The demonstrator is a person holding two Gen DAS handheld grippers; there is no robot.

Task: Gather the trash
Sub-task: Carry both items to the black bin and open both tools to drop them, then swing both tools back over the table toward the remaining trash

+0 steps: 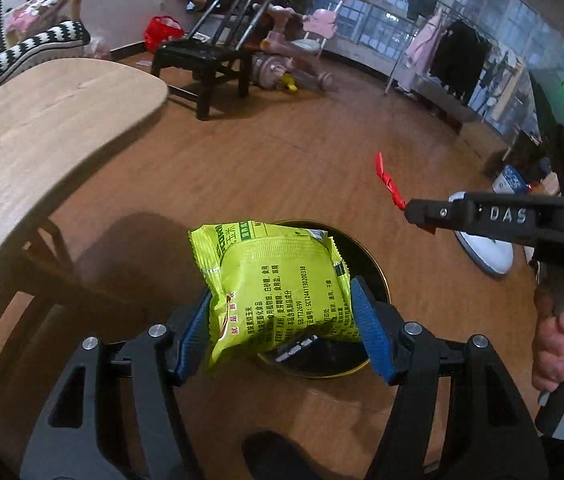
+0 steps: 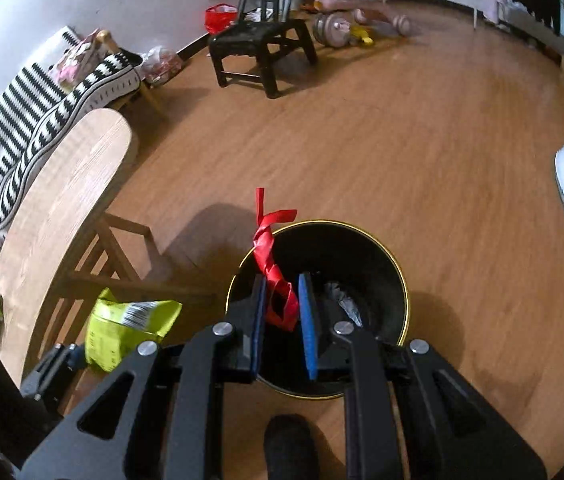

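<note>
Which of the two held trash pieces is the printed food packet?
The yellow-green snack packet in the left tongs; the right tongs hold a plain red strip.

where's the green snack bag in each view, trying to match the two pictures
Left wrist view: the green snack bag is at lower centre, clamped between the blue pads of the left hand-held gripper, over the black bin.
Right wrist view: the same bag is at lower left, beside the wooden table, left of the bin.
Shared landmark: the gold-rimmed black bin on the floor.

both claws angled downward, left claw [image 1: 282, 320] clamped wide, right claw [image 2: 283, 312] pinched nearly closed
</note>
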